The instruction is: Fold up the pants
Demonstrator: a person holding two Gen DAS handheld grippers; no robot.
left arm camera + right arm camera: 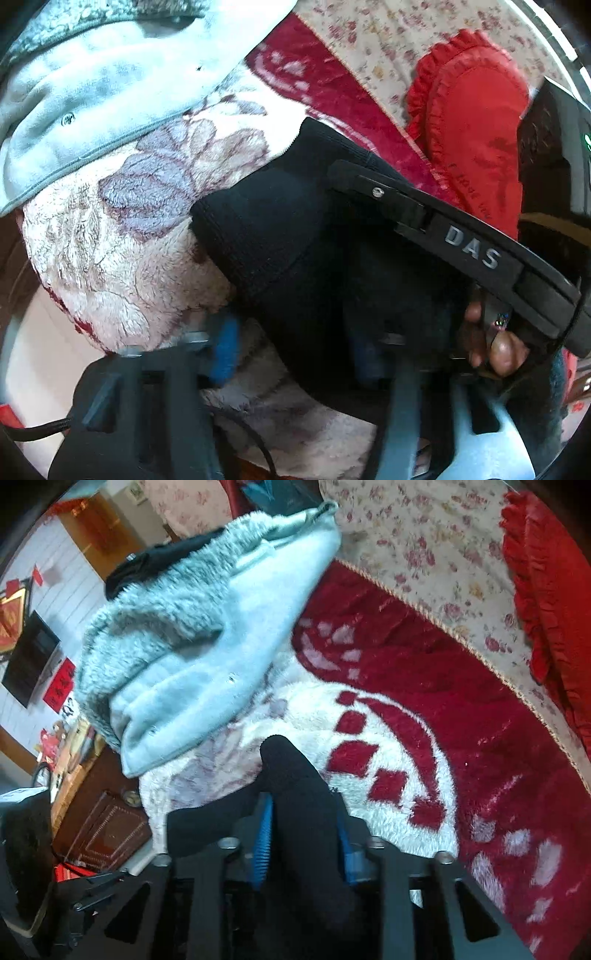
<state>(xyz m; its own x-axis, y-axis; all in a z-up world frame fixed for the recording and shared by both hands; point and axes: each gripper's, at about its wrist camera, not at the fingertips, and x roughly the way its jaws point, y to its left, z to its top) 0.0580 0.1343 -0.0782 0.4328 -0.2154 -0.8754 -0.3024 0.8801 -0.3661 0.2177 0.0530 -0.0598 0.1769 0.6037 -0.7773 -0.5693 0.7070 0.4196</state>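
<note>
The black pants hang bunched over the plush red-and-white blanket. In the left wrist view my left gripper stands wide, its blue left pad clear of the cloth and its right finger hidden under the black fabric. The right gripper's black body marked DAS crosses that view, a hand behind it. In the right wrist view my right gripper is shut on a fold of the pants, blue pads pressing both sides, held above the blanket.
A pale blue fleece garment lies heaped at the blanket's far left, also in the left wrist view. A red ruffled cushion lies on a floral sheet. The bed's edge, a dark wooden cabinet and the floor lie to the left.
</note>
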